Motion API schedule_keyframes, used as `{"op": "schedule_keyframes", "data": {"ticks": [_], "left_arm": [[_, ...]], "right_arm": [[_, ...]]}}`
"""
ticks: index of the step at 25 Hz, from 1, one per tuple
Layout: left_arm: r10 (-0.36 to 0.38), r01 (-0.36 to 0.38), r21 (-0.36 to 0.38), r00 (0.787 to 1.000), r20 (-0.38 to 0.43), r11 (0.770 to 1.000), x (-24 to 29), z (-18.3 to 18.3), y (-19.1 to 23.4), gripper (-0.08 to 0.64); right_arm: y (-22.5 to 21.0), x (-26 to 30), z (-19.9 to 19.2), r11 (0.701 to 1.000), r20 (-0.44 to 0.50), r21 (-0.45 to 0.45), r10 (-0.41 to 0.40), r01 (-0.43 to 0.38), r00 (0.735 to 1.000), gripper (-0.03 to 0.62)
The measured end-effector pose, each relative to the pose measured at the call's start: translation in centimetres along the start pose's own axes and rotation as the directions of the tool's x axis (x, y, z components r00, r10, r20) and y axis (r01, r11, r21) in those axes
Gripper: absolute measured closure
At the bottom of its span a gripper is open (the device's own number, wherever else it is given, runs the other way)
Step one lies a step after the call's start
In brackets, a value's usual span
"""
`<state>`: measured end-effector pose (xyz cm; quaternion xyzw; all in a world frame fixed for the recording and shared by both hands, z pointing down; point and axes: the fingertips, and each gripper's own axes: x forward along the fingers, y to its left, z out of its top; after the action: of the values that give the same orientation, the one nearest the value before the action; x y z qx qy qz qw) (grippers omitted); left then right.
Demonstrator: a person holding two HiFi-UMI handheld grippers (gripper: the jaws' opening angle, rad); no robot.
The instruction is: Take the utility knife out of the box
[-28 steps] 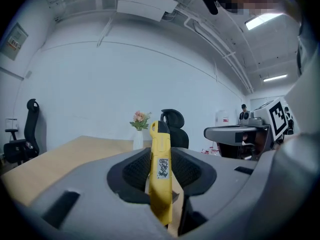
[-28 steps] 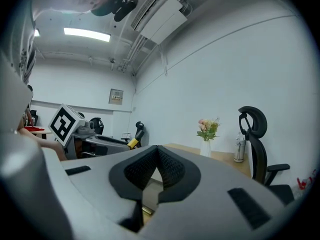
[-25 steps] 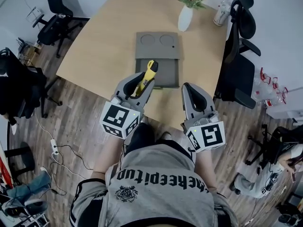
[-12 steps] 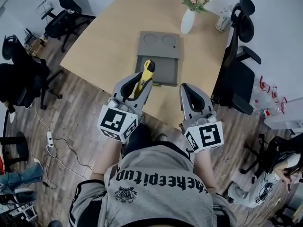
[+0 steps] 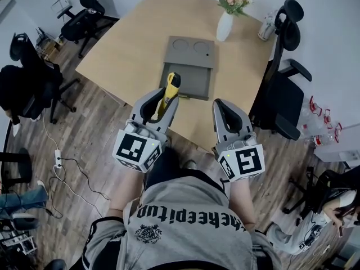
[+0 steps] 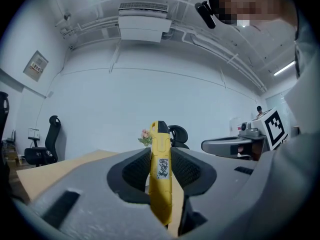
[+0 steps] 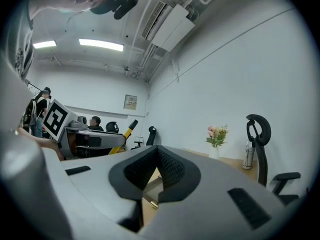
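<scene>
The yellow utility knife (image 5: 170,85) stands clamped between the jaws of my left gripper (image 5: 166,95), black tip pointing away, held in the air over the table's near edge. In the left gripper view the knife (image 6: 161,174) fills the gap of the left gripper (image 6: 161,151), pads pressed on both its sides. The grey box (image 5: 188,81) lies open on the wooden table (image 5: 135,44), just beyond the knife tip, its lid (image 5: 190,52) folded back. My right gripper (image 5: 218,106) hovers beside the left one, and in its own view the right gripper (image 7: 158,151) is shut on nothing.
A white vase of flowers (image 5: 225,25) and a metal bottle (image 5: 264,26) stand at the table's far right edge. Black office chairs (image 5: 284,77) flank the table at right, with another chair (image 5: 84,16) at far left. Cables (image 5: 67,167) lie on the wooden floor.
The left gripper has risen a little and drifted left with the knife still clamped. The right gripper has shifted slightly with it. The head view has swung, so the table sits further right.
</scene>
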<state>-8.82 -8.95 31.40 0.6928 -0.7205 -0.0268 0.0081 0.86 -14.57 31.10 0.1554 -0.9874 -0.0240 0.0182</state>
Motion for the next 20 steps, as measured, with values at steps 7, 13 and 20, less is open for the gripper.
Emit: {"op": "schedule_keyframes", "data": {"ticks": [7,13,20], "left_arm": [[0.024,-0.025,0.018,0.999,0.039,1.000,-1.2,1.1,-0.9,0.423],[0.034,-0.035,0.020,0.997,0.066,0.999,-1.9,2.3,-0.3,0.425],[0.022,-0.024,0.026,0.997,0.076,0.999,-3.7,2.9,0.6,0.423]], "right_arm": [[0.2,-0.9,0.3,1.000,0.016,0.005,0.012,-0.012,1.000,0.586],[0.5,-0.8,0.7,1.000,0.022,0.011,0.000,-0.001,1.000,0.586],[1.9,-0.7,1.0,0.999,0.022,0.023,-0.036,0.036,0.999,0.586]]}}
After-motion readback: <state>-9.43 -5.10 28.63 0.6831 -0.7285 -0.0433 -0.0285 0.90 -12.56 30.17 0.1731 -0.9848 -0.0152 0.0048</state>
